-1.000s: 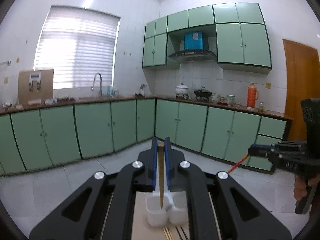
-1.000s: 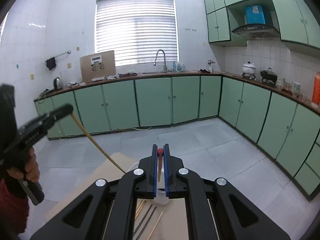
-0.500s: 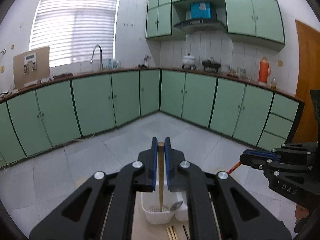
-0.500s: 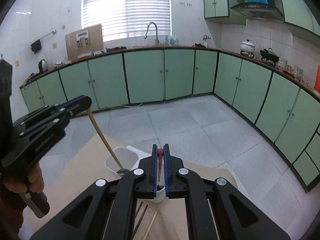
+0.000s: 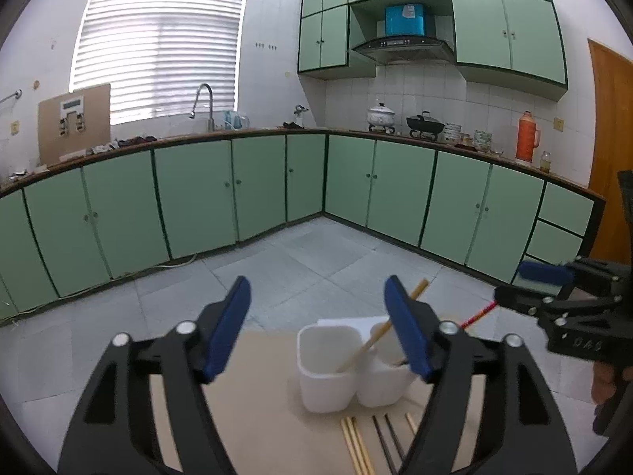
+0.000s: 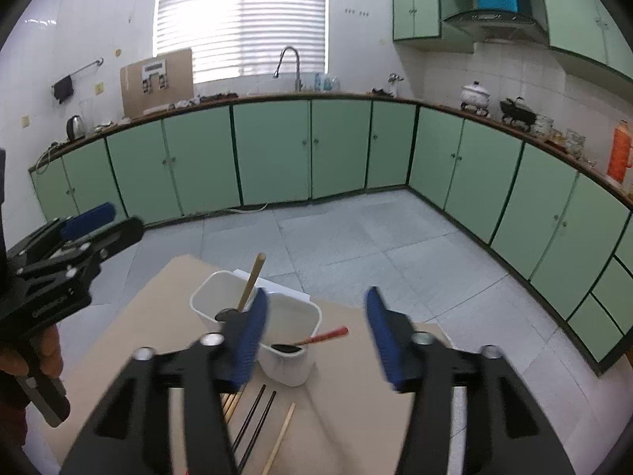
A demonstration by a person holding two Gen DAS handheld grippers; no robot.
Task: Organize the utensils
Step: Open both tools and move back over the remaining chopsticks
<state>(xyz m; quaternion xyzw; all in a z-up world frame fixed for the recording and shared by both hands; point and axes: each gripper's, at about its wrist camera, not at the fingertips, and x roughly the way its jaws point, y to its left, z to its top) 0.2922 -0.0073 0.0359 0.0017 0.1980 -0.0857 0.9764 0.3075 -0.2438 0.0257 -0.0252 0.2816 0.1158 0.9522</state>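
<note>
1. The wooden-handled spoon stands tilted in the white plastic holder's far compartment, just ahead and left of my right tool; through my left tool's camera its handle leans right, passing behind the right finger.
2. The red-handled spoon lies tilted in the white holder's near compartment, dark bowl down, handle pointing right, directly between and below my right tool's fingers.
3. My left tool has just been opening; its blue pads stand wide apart, nothing between them, the wooden spoon released.
4. My right tool has just been opening too; its jaws are spread and grasp nothing, with the red spoon resting free in its compartment.
5. Loose chopsticks lie on the beige counter just nearer me than the holder: a pale wooden pair, a black pair and one single pale stick.
6. From the right tool I see the left tool at far left, a hand gripping its handle; from the left tool, the right tool sits at far right.
7. Beyond the counter: grey tiled floor and green cabinets.
</note>
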